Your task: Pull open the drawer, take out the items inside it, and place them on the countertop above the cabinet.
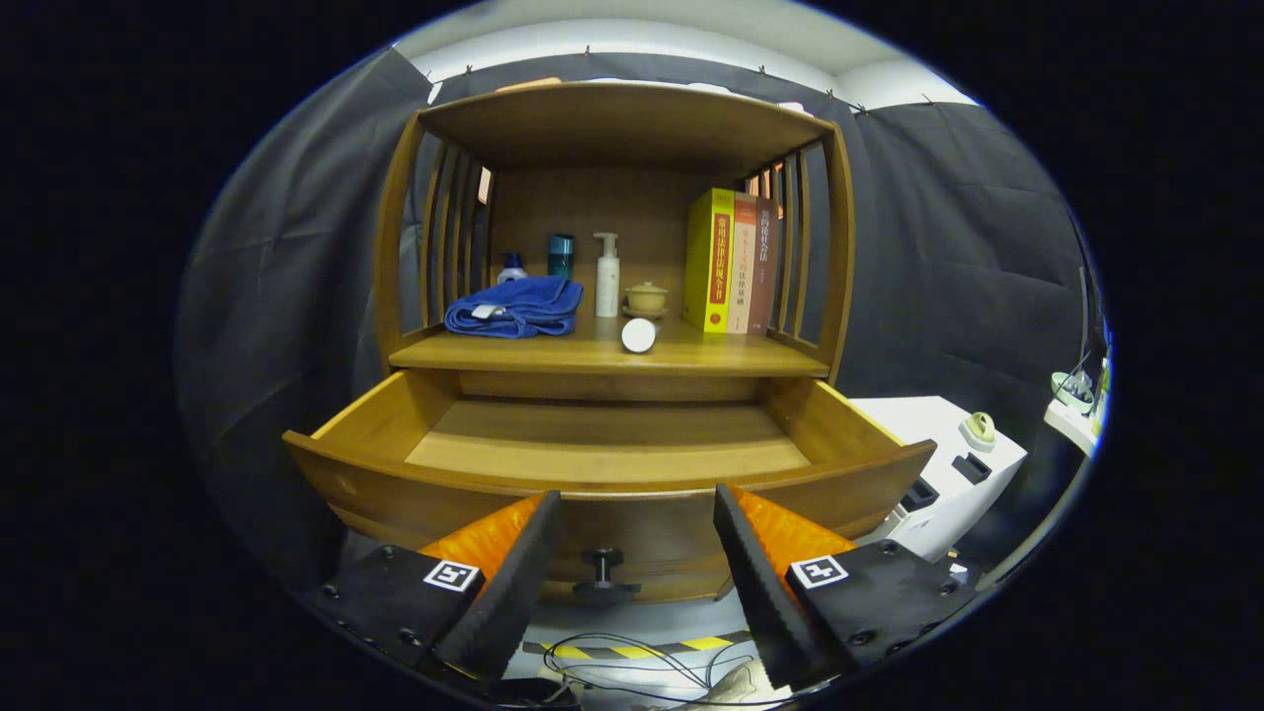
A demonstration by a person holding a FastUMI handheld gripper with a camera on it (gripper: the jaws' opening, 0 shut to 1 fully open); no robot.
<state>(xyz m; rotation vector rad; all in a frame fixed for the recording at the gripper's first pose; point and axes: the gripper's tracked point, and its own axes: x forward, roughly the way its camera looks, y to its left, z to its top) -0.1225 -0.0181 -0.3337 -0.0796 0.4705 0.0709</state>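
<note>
I am holding the hand-held gripper [637,553] in front of the wooden cabinet drawer [602,484], fingers standing wide apart and gripping nothing. The drawer is sitting pulled well out, its small dark knob [604,571] showing between the fingers, low on the curved front. The drawer floor I can see is looking bare (the near strip behind the front panel is hidden, so something flat could be lying there).

Up on the table, the wooden countertop [553,354] above the drawer, things are already sitting: a folded blue towel [513,306], a white pump bottle [607,276], a small tan lidded cup on a saucer [647,298], a white round item lying on its side [639,336] near the front edge, a teal bottle [561,255], and upright books, a yellow one [713,262] foremost.

Handling, as I am judging it: the towel is soft and light, best pinched at a thick fold; the pump bottle is smooth and likely slippery, so take it across the body; the cup looks fragile, needing a gentle squeeze. I am reckoning the task is near done.
</note>
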